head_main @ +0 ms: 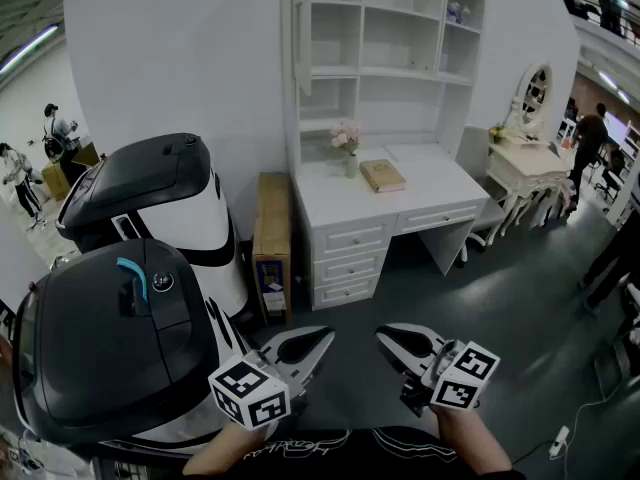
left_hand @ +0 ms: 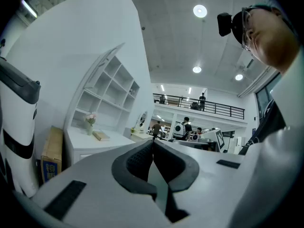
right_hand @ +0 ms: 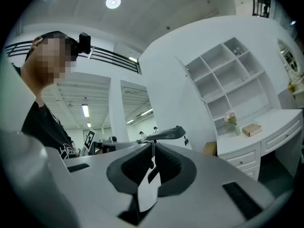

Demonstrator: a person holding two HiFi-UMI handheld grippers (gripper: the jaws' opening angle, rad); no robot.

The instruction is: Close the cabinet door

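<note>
Presently the left claw (head_main: pixel 318 342) and right claw (head_main: pixel 388 340) are seen closed on nothing, held low and level. Well beyond them, the cabinet door (head_main: pixel 301 30) is found standing open above the left end of the white surface (head_main: pixel 420 183).

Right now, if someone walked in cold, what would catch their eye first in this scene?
Two big white machines with black lids crowd the left foreground. Against the wall stands a white desk with a shelf unit on top, its narrow cabinet door swung open at the left edge, and pink flowers and a book on the desktop. At the bottom, the left gripper and right gripper are both shut and empty.
</note>
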